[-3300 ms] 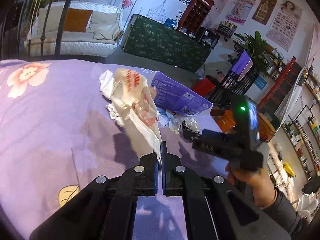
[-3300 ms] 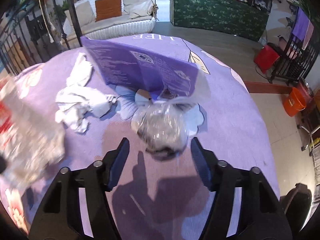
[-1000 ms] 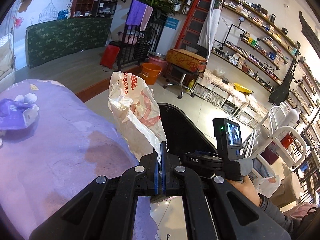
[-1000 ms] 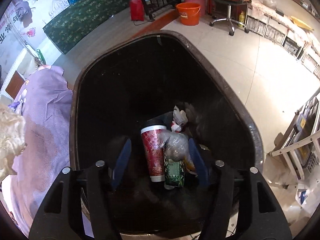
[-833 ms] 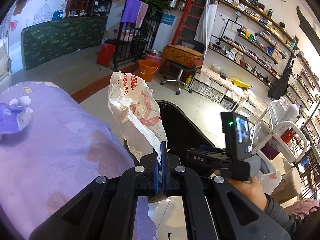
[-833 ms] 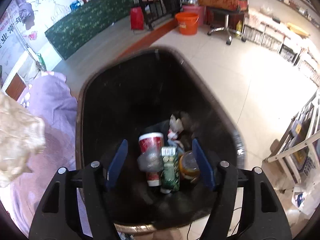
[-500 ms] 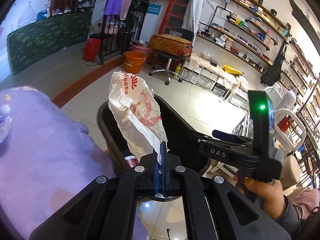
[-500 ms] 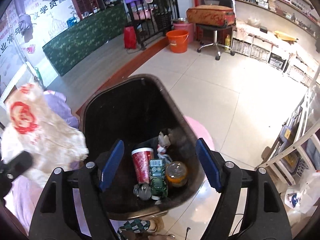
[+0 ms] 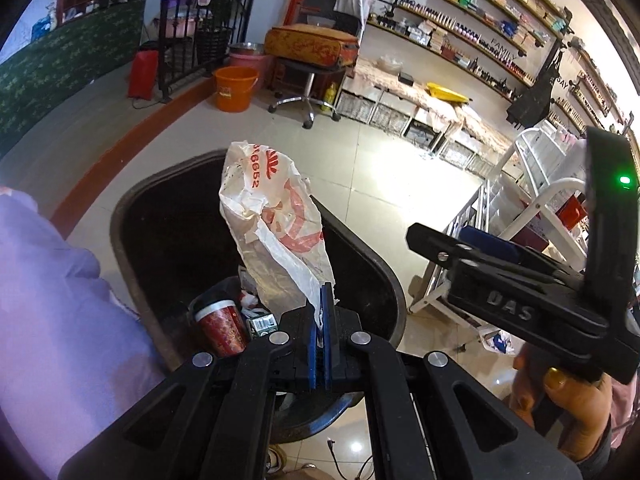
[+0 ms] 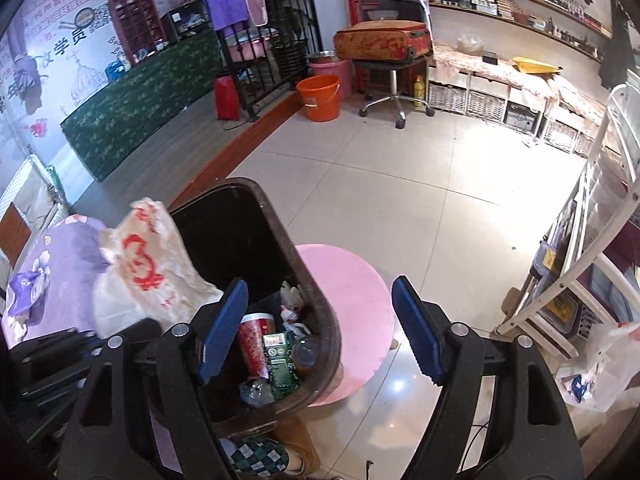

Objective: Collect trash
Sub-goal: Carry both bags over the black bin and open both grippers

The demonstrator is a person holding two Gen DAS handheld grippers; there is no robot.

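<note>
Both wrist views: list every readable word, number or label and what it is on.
"6652", red print on the white plastic bag clamped in the left gripper.
"DAS", raised letters on the body of the right gripper.
"FAMILY", lettering on the wall between shelves.
"学员", large characters on the wall poster; its other print is too blurred.
Carton and cup labels in the bin: unreadable.

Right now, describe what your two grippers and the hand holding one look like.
Both are matte black plastic with silver screws and blue finger pads. The left gripper has long ribbed arms. The right gripper has blue pads; from the left wrist view its body reads "DAS", with a green light lit. The right hand is bare with a yellow-painted thumbnail and a dark sleeve.
</note>
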